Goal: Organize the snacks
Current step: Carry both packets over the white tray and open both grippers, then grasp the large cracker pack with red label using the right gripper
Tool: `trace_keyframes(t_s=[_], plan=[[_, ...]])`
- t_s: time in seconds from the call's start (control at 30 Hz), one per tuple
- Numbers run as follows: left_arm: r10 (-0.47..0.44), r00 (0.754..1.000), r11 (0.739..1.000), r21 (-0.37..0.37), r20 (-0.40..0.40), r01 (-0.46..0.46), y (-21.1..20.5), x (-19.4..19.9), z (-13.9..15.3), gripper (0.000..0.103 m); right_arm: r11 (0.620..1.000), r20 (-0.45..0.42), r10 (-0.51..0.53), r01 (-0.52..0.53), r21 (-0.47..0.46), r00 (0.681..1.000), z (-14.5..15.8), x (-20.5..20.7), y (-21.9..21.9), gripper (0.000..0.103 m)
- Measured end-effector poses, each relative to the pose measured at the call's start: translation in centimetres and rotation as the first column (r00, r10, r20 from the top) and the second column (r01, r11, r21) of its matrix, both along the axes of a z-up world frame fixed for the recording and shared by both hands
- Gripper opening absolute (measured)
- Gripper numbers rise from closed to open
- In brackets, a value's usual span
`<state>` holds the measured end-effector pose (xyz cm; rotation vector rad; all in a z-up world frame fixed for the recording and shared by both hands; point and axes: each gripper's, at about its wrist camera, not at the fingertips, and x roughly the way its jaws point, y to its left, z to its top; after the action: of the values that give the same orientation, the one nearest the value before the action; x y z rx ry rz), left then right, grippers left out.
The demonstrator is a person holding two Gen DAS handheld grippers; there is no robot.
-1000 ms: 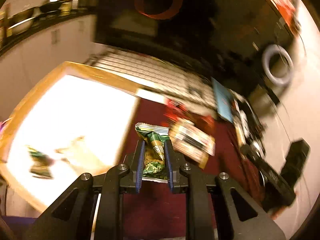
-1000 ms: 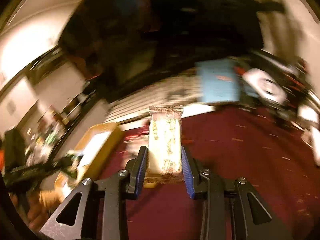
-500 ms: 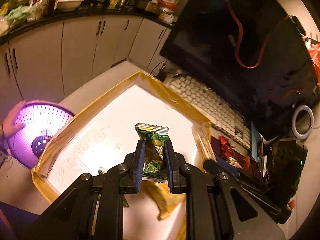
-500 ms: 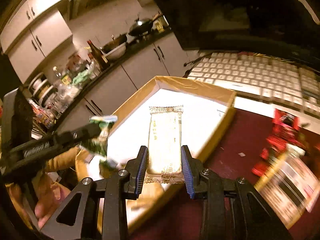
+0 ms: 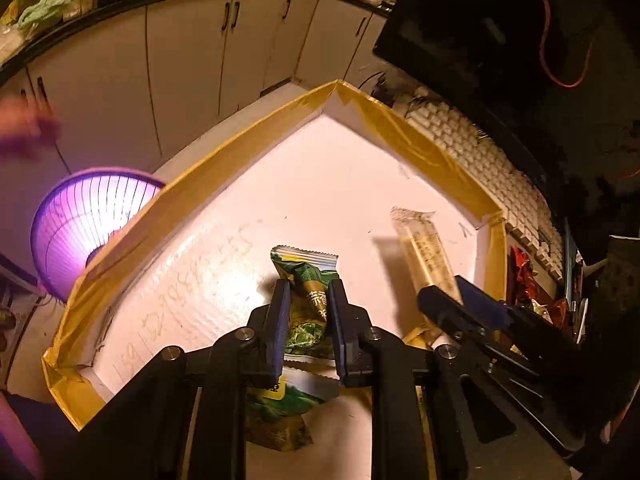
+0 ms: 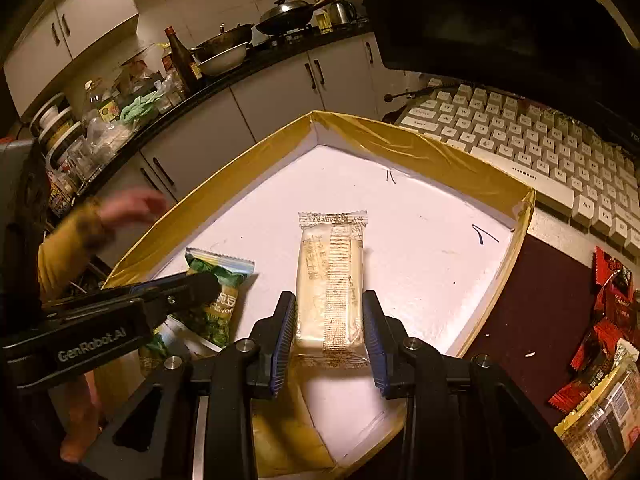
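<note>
A: Nearest, the left gripper (image 5: 306, 312) clamps the green snack packet (image 5: 307, 292) over the white tray (image 5: 328, 184).

B: And the right gripper (image 6: 329, 320)?

A: Its jaws are opening around the pale wafer bar (image 6: 330, 276). Released from that tilt, it could land askew on packets already below, or slide toward the taped rim (image 6: 420, 148).

Both wrist fisheyes look steeply down, close over the same white tray (image 5: 420, 148) (image 6: 400, 148), from neighbouring sides.
</note>
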<state>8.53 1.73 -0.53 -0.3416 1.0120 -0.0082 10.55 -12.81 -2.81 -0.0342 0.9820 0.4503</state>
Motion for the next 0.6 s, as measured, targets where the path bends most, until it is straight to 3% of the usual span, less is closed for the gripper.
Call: trace_keyframes(t_s=[0.1, 0.2, 0.3, 0.37, 0.47, 0.6], plan=[[0.008, 1.000, 1.000, -0.012, -0.010, -0.008, 0.2, -0.1, -0.1, 0.018, 1.000, 0.009, 0.000, 0.000, 0.011, 1.000, 0.2, -0.3, 0.0, 0.038], [0.012, 1.000, 1.000, -0.010, -0.009, -0.012, 0.0, -0.8, 0.6, 0.029, 0.996, 0.013, -0.003, 0.002, 0.084, 1.000, 1.5, -1.1, -1.3, 0.041], [0.000, 0.997, 1.000, -0.013, 0.077, 0.001, -0.5, -2.7, 2.3, 0.050, 0.988, 0.051, -0.036, 0.028, 0.154, 0.998, 3.5, -2.9, -3.8, 0.061], [-0.005, 0.991, 1.000, -0.011, 0.134, 0.006, -1.2, -4.2, 3.6, 0.075, 0.981, 0.081, -0.059, 0.043, 0.190, 0.995, 4.8, -5.1, -5.9, 0.070], [-0.045, 0.982, 0.998, -0.024, 0.185, 0.050, -3.3, -6.1, 4.9, 0.075, 0.970, 0.097, -0.107, 0.083, 0.229, 0.989, 5.8, -8.5, -9.7, 0.071], [-0.180, 0.960, 0.978, -0.062, 0.215, 0.197, -7.7, -8.5, 5.6, 0.075, 0.955, 0.084, -0.149, 0.122, 0.271, 0.985, 5.9, -12.0, -14.7, 0.072]])
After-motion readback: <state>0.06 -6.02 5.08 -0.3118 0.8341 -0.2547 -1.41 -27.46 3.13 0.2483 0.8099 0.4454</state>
